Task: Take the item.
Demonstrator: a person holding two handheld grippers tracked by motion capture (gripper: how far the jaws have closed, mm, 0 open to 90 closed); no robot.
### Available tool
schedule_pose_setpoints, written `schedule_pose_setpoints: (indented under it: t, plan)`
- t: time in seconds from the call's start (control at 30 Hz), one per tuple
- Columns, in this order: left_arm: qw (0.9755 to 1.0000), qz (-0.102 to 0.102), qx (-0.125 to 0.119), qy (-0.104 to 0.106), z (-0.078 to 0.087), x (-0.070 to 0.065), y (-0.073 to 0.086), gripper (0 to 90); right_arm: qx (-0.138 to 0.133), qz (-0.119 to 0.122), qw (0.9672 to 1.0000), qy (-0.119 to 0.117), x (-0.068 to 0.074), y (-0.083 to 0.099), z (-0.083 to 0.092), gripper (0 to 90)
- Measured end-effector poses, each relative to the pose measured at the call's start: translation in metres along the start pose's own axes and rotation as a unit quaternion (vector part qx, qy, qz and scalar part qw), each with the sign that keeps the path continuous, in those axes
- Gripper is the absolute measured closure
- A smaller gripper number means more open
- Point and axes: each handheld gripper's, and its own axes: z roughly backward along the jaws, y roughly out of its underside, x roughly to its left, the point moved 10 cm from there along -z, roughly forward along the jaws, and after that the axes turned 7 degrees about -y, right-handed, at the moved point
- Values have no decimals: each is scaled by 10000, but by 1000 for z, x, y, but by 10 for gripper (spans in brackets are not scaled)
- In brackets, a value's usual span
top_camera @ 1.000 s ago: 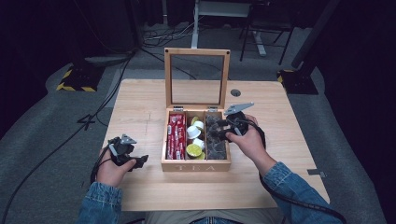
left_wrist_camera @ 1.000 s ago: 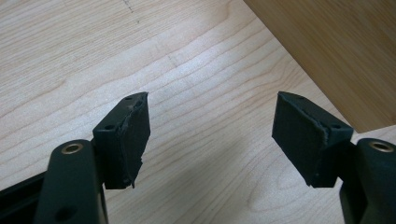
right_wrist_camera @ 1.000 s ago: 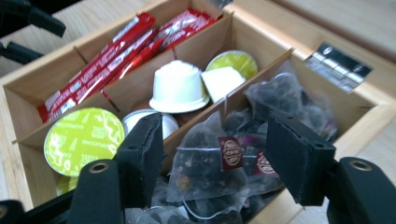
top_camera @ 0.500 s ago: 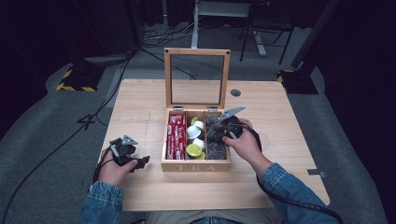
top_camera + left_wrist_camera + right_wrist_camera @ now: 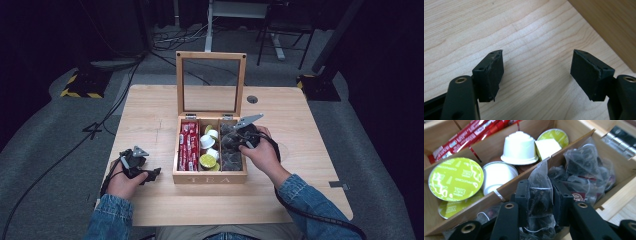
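Observation:
A wooden tea box (image 5: 210,178) with its glass lid up stands mid-table. Its right compartment holds clear tea bags (image 5: 586,167) of dark tea. My right gripper (image 5: 239,140) (image 5: 541,200) is down in that compartment; its jaws have just been closing and are now shut on one clear tea bag (image 5: 539,185), pinched between the pads. The middle compartment holds white and green-lidded capsules (image 5: 455,178), the left one red sachets (image 5: 188,145). My left gripper (image 5: 152,175) (image 5: 537,72) rests low over the bare wood, left of the box, open with nothing between its pads.
The box's raised lid (image 5: 210,82) stands behind the compartments. The table (image 5: 150,110) has bare wood to the left, right and front of the box. A cable hole (image 5: 252,99) sits at the back right. Cables trail from both grippers.
The right gripper has dipped from above the box's right edge into the right compartment and shut on a tea bag. The left hand has stayed put.

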Motion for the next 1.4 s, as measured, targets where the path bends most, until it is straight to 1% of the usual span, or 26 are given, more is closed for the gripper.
schedule_pose_setpoints:
  t: [0.07,0.1,0.17,0.2,0.3,0.33,0.43,0.47,0.53,0.57,0.67,0.7,0.73,0.77,0.83,0.9,0.93,0.97,1.0,1.1,1.23,1.27,1.4]
  plan:
    - [10000,36,-77,17,-1,0,-1,265,-28,5,10000,6,0,-1,2,698]
    - [9999,34,-105,22,-1,1,-1,267,-92,-9,10000,1,0,-3,5,698]
    - [9999,38,-121,16,-1,1,-1,263,-140,-4,9999,-3,0,-5,7,698]
    - [9999,23,-135,20,-1,1,-1,258,-207,-12,9998,-4,0,-7,10,698]
    - [9998,-5,-191,48,-2,1,-1,237,-256,-14,9997,-35,2,-9,13,698]
    - [9997,-59,-221,51,-3,1,-1,229,-308,-10,9995,-57,4,-12,16,698]
    - [9996,-84,-271,46,-4,0,-1,209,-374,-4,9993,-65,5,-14,19,698]
    - [9994,-149,-299,36,-5,1,-1,209,-414,1,9991,-60,6,-15,21,698]
    - [9992,-197,-352,10,-6,1,-1,203,-526,7,9986,-76,9,-18,26,698]
    - [9990,-229,-371,-8,-6,2,-1,203,-526,7,9986,-76,9,-18,26,698]
    - [9988,-273,-410,0,-7,2,-1,194,-648,1,9978,-101,11,-18,32,698]
    - [9984,-293,-480,27,-8,2,-1,185,-740,-6,9972,-111,13,-18,37,698]
    - [9984,-293,-480,27,-8,2,-1,176,-740,-6,9972,-111,13,-18,37,698]
    - [9980,-299,-548,42,-9,2,-1,176,-784,6,9969,-100,14,-18,40,698]
    - [9980,-305,-556,41,-9,3,-2,161,-877,28,9961,-68,16,-19,48,698]
    - [9980,-294,-559,54,-9,3,-2,161,-900,54,9959,-56,17,-19,51,697]
    - [9980,-301,-560,52,-10,3,-2,161,-918,83,9957,-31,18,-19,56,698]
    - [9980,-301,-560,52,-10,3,-2,161,-918,83,9957,-31,18,-19,56,698]
    - [9979,-304,-562,53,-10,4,-2,161,-945,112,9955,-4,20,-19,61,697]
    - [9980,-302,-562,52,-10,4,-2,161,-963,124,9953,9,21,-18,66,697]
    - [9980,-305,-549,56,-10,4,-2,161,-994,132,9949,81,21,-15,78,697]
    - [9980,-277,-564,53,-10,3,-3,161,-995,151,9949,107,20,-14,80,697]
    - [9979,-294,-574,38,-10,4,-3,161,-1026,118,9945,162,19,-10,90,697]
